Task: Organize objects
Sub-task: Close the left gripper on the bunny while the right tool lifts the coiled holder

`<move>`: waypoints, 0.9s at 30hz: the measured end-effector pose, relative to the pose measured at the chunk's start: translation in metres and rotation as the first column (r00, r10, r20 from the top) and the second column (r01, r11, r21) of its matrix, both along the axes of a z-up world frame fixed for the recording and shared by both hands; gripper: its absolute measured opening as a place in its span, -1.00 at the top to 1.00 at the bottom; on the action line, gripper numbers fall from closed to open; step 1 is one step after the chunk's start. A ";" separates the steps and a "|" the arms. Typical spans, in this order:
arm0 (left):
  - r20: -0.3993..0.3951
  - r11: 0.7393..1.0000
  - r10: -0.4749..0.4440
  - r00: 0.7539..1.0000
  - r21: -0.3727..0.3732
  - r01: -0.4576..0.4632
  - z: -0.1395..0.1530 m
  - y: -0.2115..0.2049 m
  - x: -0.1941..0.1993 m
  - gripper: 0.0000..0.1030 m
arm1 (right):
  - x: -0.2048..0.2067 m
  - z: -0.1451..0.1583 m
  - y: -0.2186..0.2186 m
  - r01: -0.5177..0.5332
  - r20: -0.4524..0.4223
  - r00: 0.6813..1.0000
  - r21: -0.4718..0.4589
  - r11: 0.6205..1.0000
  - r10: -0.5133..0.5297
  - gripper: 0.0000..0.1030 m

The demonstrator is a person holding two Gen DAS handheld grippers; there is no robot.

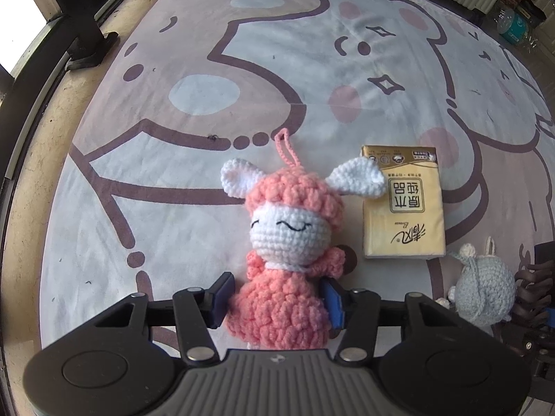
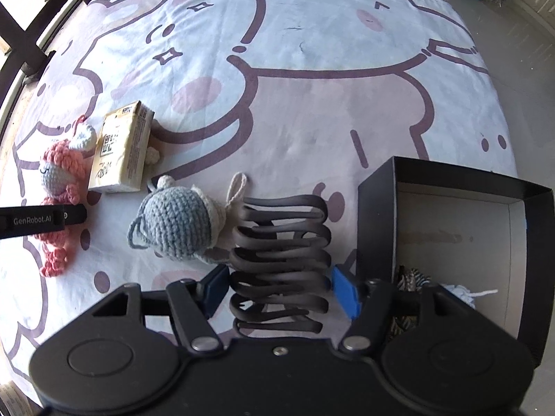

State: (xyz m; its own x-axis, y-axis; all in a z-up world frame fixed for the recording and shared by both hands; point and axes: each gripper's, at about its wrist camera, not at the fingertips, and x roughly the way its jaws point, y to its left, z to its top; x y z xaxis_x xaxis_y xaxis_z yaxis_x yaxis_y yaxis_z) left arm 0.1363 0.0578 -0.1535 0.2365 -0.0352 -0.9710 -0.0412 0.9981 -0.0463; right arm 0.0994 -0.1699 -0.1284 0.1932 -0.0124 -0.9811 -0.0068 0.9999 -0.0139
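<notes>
A pink crochet doll [image 1: 281, 270] with white ears lies on the cartoon-print sheet [image 1: 277, 69]. My left gripper [image 1: 277, 301] is shut on its body, with a pad pressing on each side. The doll [image 2: 57, 173] also shows at the left of the right wrist view. A black wavy coil-shaped piece [image 2: 281, 263] lies on the sheet between the pads of my right gripper [image 2: 280, 289]. That gripper is open, with a thin gap at each pad. A blue-grey crochet toy [image 2: 177, 225] lies just left of the coil.
A yellow tissue pack [image 1: 404, 208] lies right of the doll's head. An open black box [image 2: 376, 225] stands right of the coil, with a striped item and white yarn inside. Bare floor and a teal-labelled bottle [image 1: 517, 24] lie beyond the sheet.
</notes>
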 end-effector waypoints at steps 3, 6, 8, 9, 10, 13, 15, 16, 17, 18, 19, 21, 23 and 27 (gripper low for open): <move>0.013 1.000 0.017 1.000 -0.014 -0.017 0.000 0.002 0.000 -0.11 | -0.001 -0.006 0.002 -0.010 -0.021 1.000 -0.003 1.000 0.010 -0.27; 0.032 1.000 0.027 0.999 -0.017 -0.027 0.001 0.002 0.001 -0.21 | -0.002 -0.006 0.001 -0.013 -0.020 1.000 -0.001 1.000 0.013 -0.27; 0.036 0.999 0.036 0.999 -0.022 -0.035 0.001 0.002 0.002 -0.22 | -0.001 -0.002 0.000 -0.015 -0.009 1.000 0.008 1.000 0.015 -0.26; 0.036 0.999 0.041 0.999 -0.025 -0.040 0.001 0.003 0.003 -0.23 | 0.000 0.000 0.000 -0.017 -0.005 1.000 0.011 1.000 0.018 -0.26; 0.036 0.999 0.046 0.998 -0.030 -0.045 0.000 0.004 0.003 -0.23 | 0.000 0.001 0.000 -0.021 -0.004 1.000 0.013 1.000 0.021 -0.26; 0.041 0.998 0.058 0.997 -0.036 -0.057 0.001 0.005 0.005 -0.08 | 0.000 0.005 0.002 -0.038 0.000 0.999 0.020 0.999 0.038 -0.26; 0.048 0.997 0.065 0.997 -0.031 -0.064 0.004 0.005 0.006 0.05 | -0.001 0.005 0.003 -0.044 -0.001 0.999 0.023 0.999 0.044 -0.26; 0.051 0.997 0.066 0.997 -0.034 -0.064 0.005 0.005 0.006 0.06 | -0.001 0.005 0.003 -0.046 -0.003 0.999 0.022 0.999 0.046 -0.26; 0.053 0.997 0.064 0.997 -0.034 -0.062 0.006 0.005 0.006 0.07 | -0.001 0.005 0.003 -0.046 -0.004 0.999 0.021 0.999 0.046 -0.26; 0.054 0.998 0.063 0.997 -0.032 -0.061 0.007 0.004 0.006 0.08 | -0.001 0.005 0.002 -0.045 -0.002 0.999 0.021 0.999 0.045 -0.26; 0.054 0.998 0.063 0.997 -0.031 -0.062 0.009 0.004 0.005 0.08 | -0.001 0.006 0.002 -0.042 0.000 0.999 0.022 0.999 0.042 -0.26; 0.059 0.997 0.071 0.996 -0.039 -0.069 0.013 0.005 0.005 0.10 | -0.002 0.009 0.000 -0.032 0.013 0.999 0.026 0.999 0.032 -0.26; 0.067 0.996 0.081 0.994 -0.047 -0.078 0.018 0.006 0.004 0.11 | -0.002 0.014 -0.002 -0.024 0.031 0.999 0.036 0.999 0.023 -0.26; 0.094 0.997 0.071 0.993 -0.042 -0.068 0.031 0.004 0.001 0.11 | -0.004 0.028 -0.003 -0.018 0.082 0.997 0.040 0.999 0.014 -0.26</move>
